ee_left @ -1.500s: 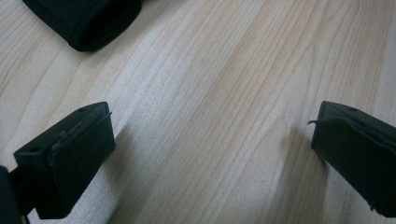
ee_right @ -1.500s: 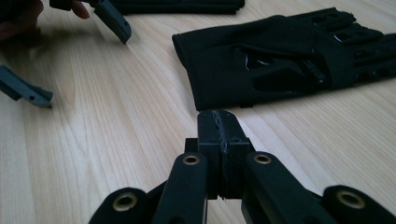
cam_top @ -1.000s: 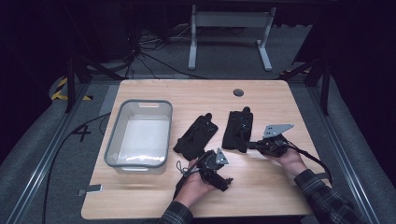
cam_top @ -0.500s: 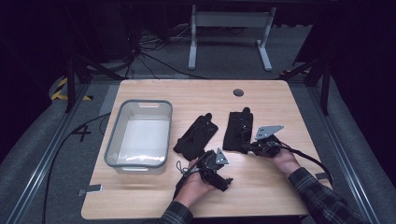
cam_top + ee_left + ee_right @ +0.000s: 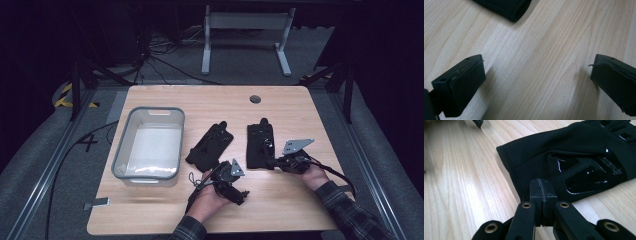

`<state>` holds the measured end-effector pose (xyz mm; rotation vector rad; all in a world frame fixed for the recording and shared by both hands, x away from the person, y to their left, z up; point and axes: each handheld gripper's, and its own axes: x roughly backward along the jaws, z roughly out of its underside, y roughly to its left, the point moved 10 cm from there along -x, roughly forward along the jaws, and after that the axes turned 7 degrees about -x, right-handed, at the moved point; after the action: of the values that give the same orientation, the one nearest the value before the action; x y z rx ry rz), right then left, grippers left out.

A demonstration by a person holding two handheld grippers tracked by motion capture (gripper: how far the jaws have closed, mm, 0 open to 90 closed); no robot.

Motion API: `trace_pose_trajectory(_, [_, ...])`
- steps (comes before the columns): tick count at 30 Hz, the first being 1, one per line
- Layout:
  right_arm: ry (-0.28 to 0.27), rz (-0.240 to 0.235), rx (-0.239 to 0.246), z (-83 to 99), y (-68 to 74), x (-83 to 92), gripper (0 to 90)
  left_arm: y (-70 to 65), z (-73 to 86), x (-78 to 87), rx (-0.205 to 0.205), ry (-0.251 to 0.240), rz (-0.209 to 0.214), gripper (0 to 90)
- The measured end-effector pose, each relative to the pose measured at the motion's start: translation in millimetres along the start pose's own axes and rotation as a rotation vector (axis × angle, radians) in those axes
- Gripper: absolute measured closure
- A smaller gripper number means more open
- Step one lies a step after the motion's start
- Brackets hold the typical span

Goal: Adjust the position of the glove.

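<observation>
- Since a second before, only the right gripper [image 5: 271, 161] had shifted: it had slid a little toward the cuff end of the right-hand glove [image 5: 260, 145], and its grey plate now sat closer to that glove than it did.
- Both gloves, the left gripper [image 5: 231, 176] and the clear bin [image 5: 150, 141] lay where they had been in the earlier frames.
- In the right gripper view, its jaws were pressed together, pad against pad, with their tip at the glove's cuff edge [image 5: 584, 162]; whether any cloth was pinched between them could not be told.
- That glove lay flat on the wooden table [image 5: 320, 120], stretching away ahead of the closed jaws, its glossy palm patches facing up.
- Just beyond the left gripper lay the left-hand glove [image 5: 211, 146], slanted on the table, its near end close to the gripper's front.
- In the left gripper view, the jaws stood wide apart over bare wood, with nothing between them; a corner of that black glove [image 5: 506, 8] showed ahead, clear of both pads.
- The two gloves lay apart from each other, a strip of table between them.
- Off to the left gripper's far side stood the bin, well apart from both grippers.
</observation>
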<state>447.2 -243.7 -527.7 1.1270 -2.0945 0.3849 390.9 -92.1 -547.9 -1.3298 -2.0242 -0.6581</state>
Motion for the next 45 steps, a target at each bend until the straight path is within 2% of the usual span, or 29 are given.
trace_pose_trajectory(11, [0.017, -0.003, -0.004, 22.1, 6.0, 21.7, 90.0, -0.3, -0.1, 0.0, -0.001, -0.002, 0.002, 0.0])
trace_pose_trajectory(19, [0.038, -0.011, 0.008, 37.8, 21.5, 35.8, 90.0, -0.3, -0.1, 0.0, -0.001, -0.002, 0.002, 0.0])
trace_pose_trajectory(23, [0.032, -0.012, 0.011, 38.0, 24.2, 39.5, 89.9, -0.2, -0.1, 0.0, -0.001, -0.001, 0.002, 0.0])
trace_pose_trajectory(27, [-0.017, -0.001, -0.016, 24.7, 11.4, 42.3, 89.9, -0.3, -0.1, 0.0, -0.001, -0.001, 0.002, 0.0])
trace_pose_trajectory(31, [-0.023, 0.028, -0.035, 12.9, -7.7, 38.0, 89.9, -0.3, -0.1, 0.0, -0.001, -0.001, 0.003, 0.0])
trace_pose_trajectory(35, [-0.036, 0.043, -0.034, -1.0, -18.4, 27.5, 89.9, -0.2, -0.1, 0.0, -0.002, -0.001, 0.003, 0.0])
trace_pose_trajectory(37, [-0.039, 0.043, -0.037, -2.9, -20.6, 24.3, 89.9, -0.2, -0.1, 0.0, -0.001, -0.001, 0.002, 0.0])
trace_pose_trajectory(39, [-0.029, 0.053, -0.045, -3.4, -28.0, 17.3, 89.9, -0.3, -0.1, 0.0, -0.001, -0.002, 0.003, 0.0])
trace_pose_trajectory(43, [-0.027, 0.074, -0.058, -4.2, -39.0, 14.2, 89.9, -0.2, -0.1, 0.0, -0.002, -0.001, 0.002, 0.0])
trace_pose_trajectory(45, [-0.007, 0.084, -0.061, -1.1, -41.9, 11.1, 89.9, -0.2, -0.1, 0.0, -0.002, -0.001, 0.002, 0.0])
